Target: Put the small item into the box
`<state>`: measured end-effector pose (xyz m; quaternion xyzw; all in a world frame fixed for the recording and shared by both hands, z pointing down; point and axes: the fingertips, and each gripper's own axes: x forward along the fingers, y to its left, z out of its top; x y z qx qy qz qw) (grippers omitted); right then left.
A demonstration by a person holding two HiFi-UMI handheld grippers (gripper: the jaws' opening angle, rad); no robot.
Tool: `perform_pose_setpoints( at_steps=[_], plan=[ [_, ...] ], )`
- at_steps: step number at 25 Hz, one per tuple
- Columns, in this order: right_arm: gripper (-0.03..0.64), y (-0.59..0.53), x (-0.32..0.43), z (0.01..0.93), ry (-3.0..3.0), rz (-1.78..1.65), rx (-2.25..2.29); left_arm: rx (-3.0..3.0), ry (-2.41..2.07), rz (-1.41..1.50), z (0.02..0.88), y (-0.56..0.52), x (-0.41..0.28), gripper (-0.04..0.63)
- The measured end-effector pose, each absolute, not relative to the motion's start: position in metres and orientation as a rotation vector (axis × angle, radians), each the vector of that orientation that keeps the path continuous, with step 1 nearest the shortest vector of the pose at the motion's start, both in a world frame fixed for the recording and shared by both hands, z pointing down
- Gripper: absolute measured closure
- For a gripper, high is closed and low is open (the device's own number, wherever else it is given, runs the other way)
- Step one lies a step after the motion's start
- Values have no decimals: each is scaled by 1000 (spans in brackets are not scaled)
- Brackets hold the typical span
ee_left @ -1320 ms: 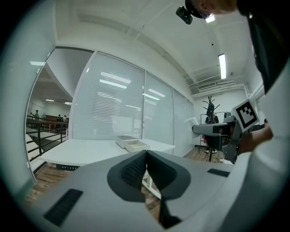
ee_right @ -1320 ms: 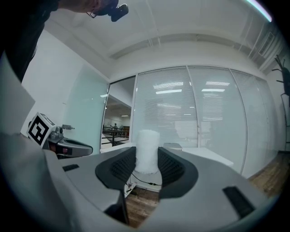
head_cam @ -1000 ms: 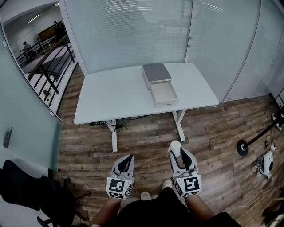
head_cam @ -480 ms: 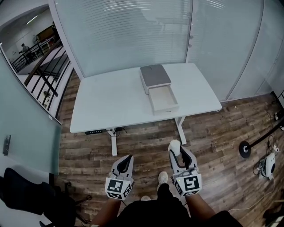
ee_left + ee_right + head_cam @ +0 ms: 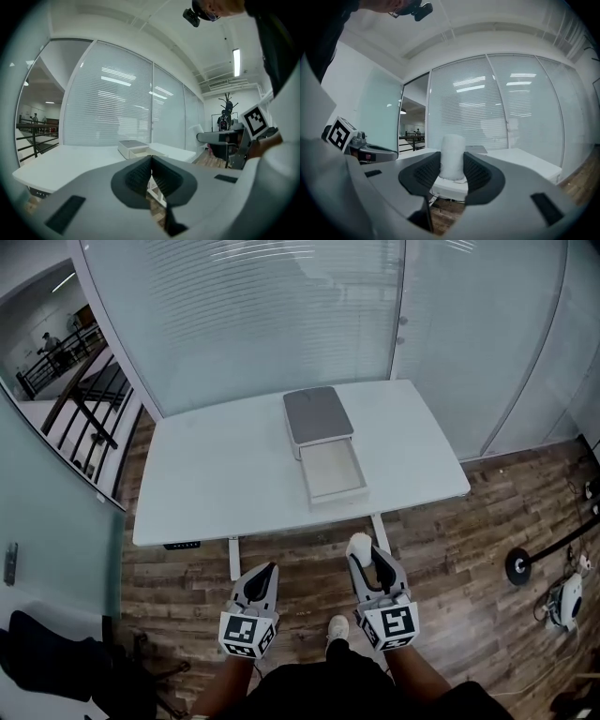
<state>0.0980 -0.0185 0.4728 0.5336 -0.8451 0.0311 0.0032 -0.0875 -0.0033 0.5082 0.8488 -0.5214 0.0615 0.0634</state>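
A small white cylinder-shaped item (image 5: 452, 157) sits between the pads of my right gripper (image 5: 362, 552), which is shut on it; in the head view the white item (image 5: 360, 546) shows at the jaw tips, in front of the table's near edge. My left gripper (image 5: 262, 579) hangs beside it with its jaws shut and nothing in them; the left gripper (image 5: 151, 174) shows the same closed pads. The box (image 5: 318, 415) is a grey-lidded white case on the white table (image 5: 206, 474), with its open drawer (image 5: 331, 472) pulled toward me.
The table stands against a frosted glass wall (image 5: 262, 315). Wood floor (image 5: 469, 549) lies around it, with a round stand base (image 5: 518, 565) and cables at the right. A dark chair (image 5: 56, 671) stands at the lower left. My feet (image 5: 339, 626) show below the grippers.
The table and box have come nearer and lower in the head view as I stepped toward them. Both grippers keep their pose, the right one still holding the white item.
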Motion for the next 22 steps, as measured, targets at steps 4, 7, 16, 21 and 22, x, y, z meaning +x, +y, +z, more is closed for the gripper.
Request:
perform_pose_setpoints(
  at_steps=[4,7,16,21,22],
  plan=[
    [459,-48,108,481,-2672,153,1650,2552,-1599,198,506,-30,-78,584],
    [459,-65,115,487,-2676,172,1625,2527,-1622,214,508,-45,-73,584],
    [459,-111,126,503,-2676,171,1543,2478,-1674,223,517,-82,-62,584],
    [459,-136,123,509,-2661,169,1523,2463,-1672,225,521,-99,-64,584],
    [459,-141,121,511,-2655,171,1522,2466,-1666,224,521,-103,-65,584]
  ],
)
